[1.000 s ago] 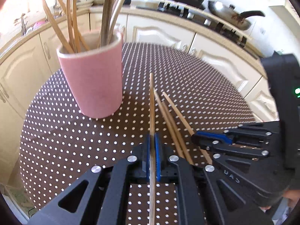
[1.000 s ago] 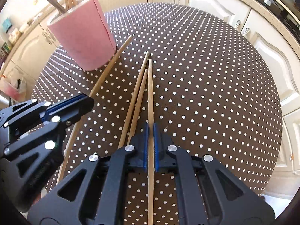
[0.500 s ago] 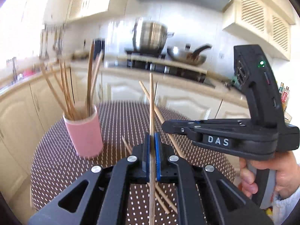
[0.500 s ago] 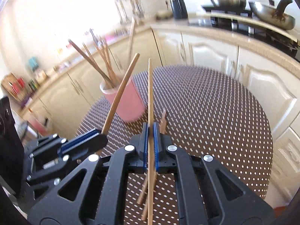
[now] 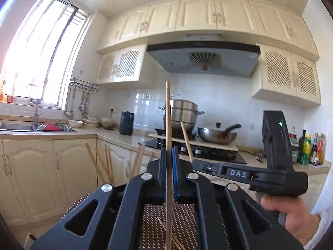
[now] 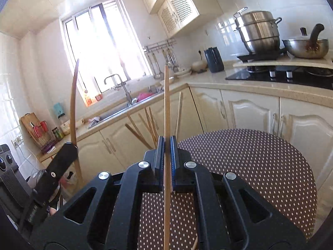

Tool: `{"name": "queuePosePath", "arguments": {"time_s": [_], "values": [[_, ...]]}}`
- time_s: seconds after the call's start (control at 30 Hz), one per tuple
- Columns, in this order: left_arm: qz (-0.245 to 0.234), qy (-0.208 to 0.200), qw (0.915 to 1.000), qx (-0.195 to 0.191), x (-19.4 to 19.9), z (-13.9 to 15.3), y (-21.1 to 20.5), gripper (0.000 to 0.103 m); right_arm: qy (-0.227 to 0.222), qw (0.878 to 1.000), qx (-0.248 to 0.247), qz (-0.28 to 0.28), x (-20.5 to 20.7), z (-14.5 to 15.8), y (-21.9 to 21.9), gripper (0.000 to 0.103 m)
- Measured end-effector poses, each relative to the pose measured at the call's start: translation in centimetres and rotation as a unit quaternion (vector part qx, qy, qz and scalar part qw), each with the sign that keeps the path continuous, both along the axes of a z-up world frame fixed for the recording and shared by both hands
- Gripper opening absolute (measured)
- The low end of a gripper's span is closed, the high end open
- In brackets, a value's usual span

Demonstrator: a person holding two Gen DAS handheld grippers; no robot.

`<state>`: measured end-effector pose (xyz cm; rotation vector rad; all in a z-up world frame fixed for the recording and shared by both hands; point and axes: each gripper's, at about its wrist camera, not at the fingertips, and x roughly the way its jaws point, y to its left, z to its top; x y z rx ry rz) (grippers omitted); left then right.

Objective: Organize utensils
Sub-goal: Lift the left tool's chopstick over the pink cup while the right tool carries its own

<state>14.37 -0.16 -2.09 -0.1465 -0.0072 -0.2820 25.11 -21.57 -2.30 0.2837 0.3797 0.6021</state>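
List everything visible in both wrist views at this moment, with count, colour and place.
held chopsticks: two, wooden, one clamped in each gripper
loose chopsticks: a few, wooden, on the table
standing chopsticks: several, wooden, behind the grippers; holder hidden
table: one, brown with white dots
steamer pot: one, steel, on the stove
wok: one, steel, beside the pot
jug: one, dark, on the counter
left gripper: black, shut
right gripper: black, shut
hand: one, holding the right gripper

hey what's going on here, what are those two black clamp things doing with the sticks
A person is tidying chopsticks with a handheld gripper in each hand. The left gripper is shut on one chopstick, and the right gripper is shut on another chopstick, both held up above the dotted table. A few loose chopsticks lie on it.
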Motion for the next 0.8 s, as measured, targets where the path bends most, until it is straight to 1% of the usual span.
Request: {"name": "queuePosePath", "arguments": {"time_s": [0.07, 0.23, 0.37, 0.67, 0.8], "values": [[0.007, -0.001, 0.9998, -0.017, 0.9, 0.2, 0.8, 0.005, -0.011, 1.000, 0.005, 0.000, 0.7, 0.2, 0.6, 0.006], [0.031, -0.010, 0.9986, -0.041, 4.1, 0.6, 2.8, 0.005, -0.041, 0.999, 0.005, -0.007, 2.2, 0.4, 2.6, 0.006], [0.047, -0.011, 0.9970, -0.060, 7.7, 0.3, 4.4, 0.005, -0.064, 0.998, 0.009, -0.012, 4.3, 0.4, 4.0, 0.006], [0.087, 0.004, 0.9929, -0.082, 14.9, -2.1, 5.4, 0.005, -0.094, 0.995, 0.020, -0.012, 9.5, -0.3, 6.5, 0.006], [0.086, 0.000, 0.9927, -0.084, 16.8, -2.3, 5.5, 0.005, -0.109, 0.994, 0.019, -0.006, 10.7, -0.6, 7.3, 0.006]]}}
